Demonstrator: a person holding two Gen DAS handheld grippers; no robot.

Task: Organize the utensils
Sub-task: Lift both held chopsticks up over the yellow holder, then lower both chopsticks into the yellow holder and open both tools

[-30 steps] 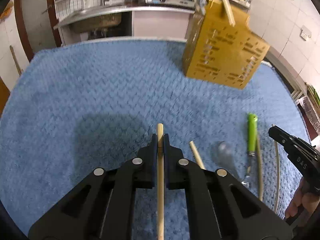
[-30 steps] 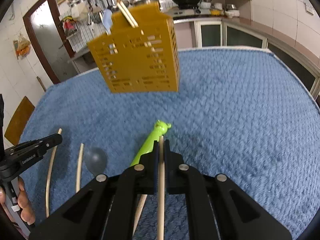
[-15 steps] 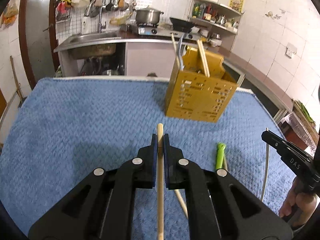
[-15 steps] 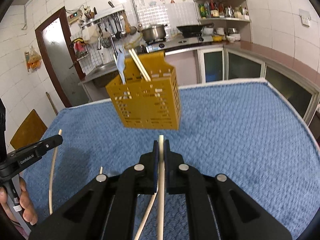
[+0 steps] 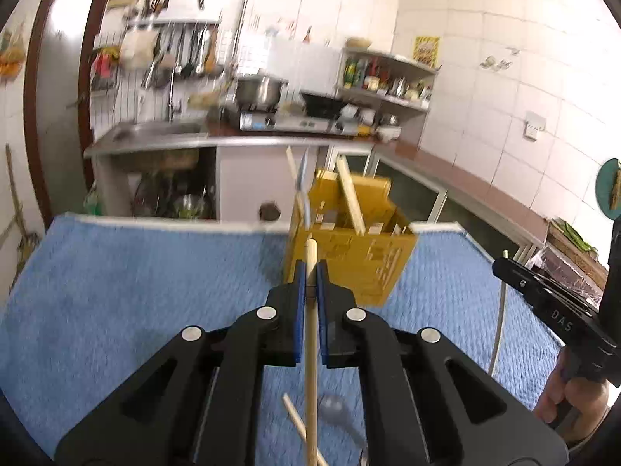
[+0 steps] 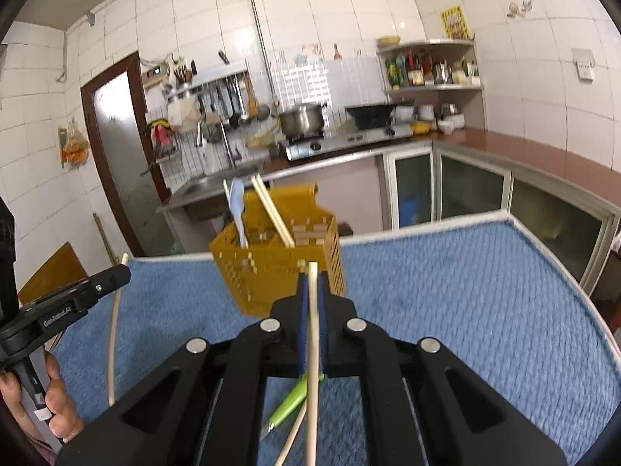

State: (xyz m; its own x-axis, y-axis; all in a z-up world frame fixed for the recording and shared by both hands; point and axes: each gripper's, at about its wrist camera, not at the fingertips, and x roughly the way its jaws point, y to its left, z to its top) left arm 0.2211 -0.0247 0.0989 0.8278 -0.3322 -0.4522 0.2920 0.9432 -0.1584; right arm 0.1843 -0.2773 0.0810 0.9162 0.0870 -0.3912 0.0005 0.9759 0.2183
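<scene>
My left gripper [image 5: 310, 272] is shut on a wooden chopstick [image 5: 310, 349], held above the blue cloth [image 5: 116, 291]. My right gripper [image 6: 312, 275] is shut on a paler chopstick [image 6: 313, 349]. Straight ahead of both stands the yellow perforated utensil basket [image 5: 357, 260] [image 6: 271, 272], upright, holding chopsticks [image 6: 271, 209] and a pale blue spoon [image 6: 237, 209]. Each chopstick tip lies in front of the basket's near wall in its own view. The right gripper [image 5: 500, 266] shows at the right edge of the left wrist view, and the left gripper [image 6: 124, 272] at the left of the right wrist view.
On the cloth below the grippers lie a green-handled utensil [image 6: 291, 400], a grey spoon [image 5: 333, 407] and a loose chopstick [image 5: 295, 419]. A kitchen counter with sink and stove [image 6: 310, 147] runs behind the table. A hand [image 6: 50, 396] holds the left gripper.
Both grippers rose off the cloth with their chopsticks and tilted up. The basket dropped lower in both views and the kitchen wall came into sight.
</scene>
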